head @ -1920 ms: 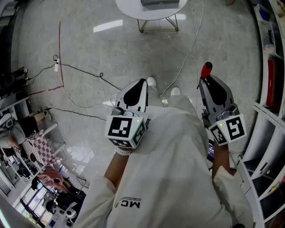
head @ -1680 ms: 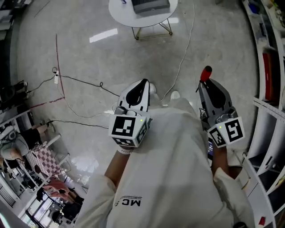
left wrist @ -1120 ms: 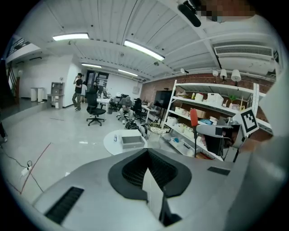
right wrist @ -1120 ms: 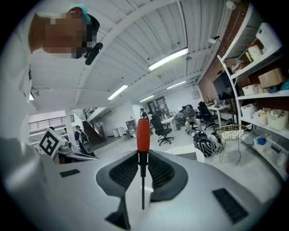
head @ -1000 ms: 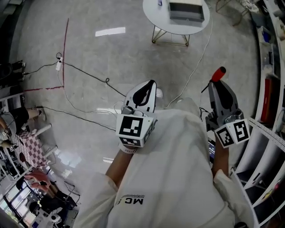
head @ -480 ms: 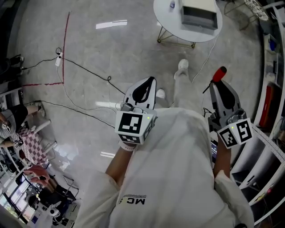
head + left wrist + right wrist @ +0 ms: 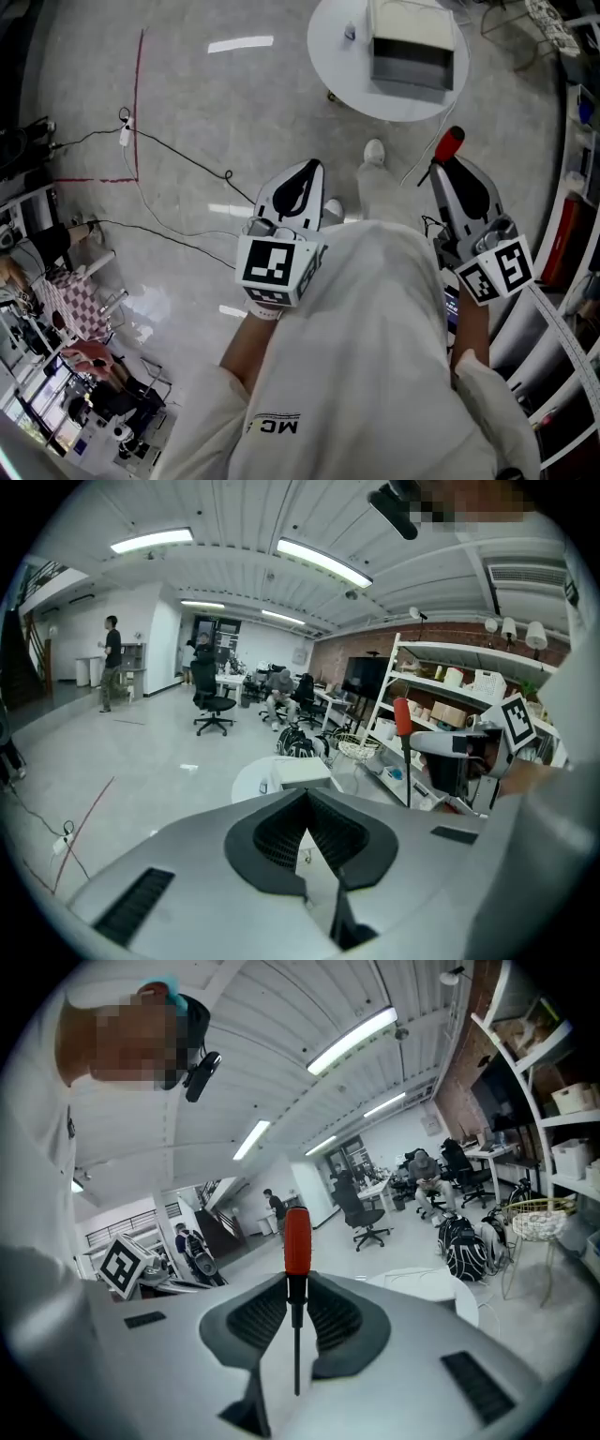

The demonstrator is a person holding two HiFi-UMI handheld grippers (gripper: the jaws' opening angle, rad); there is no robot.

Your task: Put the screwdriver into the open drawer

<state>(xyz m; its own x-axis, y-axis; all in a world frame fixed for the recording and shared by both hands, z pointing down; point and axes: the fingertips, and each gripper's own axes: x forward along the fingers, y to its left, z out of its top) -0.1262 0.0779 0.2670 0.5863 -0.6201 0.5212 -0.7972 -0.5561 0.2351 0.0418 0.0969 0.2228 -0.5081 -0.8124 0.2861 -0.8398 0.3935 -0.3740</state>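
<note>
Though half-hidden overhead, screwdriver [image 7: 297,1239] in tongs [image 7: 296,1283]

Under you is a pale, glossy stone floor [image 7: 206,94]. Ahead of you a round white table [image 7: 328,56] stands on it. On the tabletop you have a white drawer unit [image 7: 412,21] with its grey drawer [image 7: 411,67] pulled open toward you, and just left of it a small object [image 7: 349,33] (too small to identify). To your left, black cables [image 7: 178,153] trail across the floor, with a red line [image 7: 140,103] and a small white plug block [image 7: 125,137] beside them.
</note>
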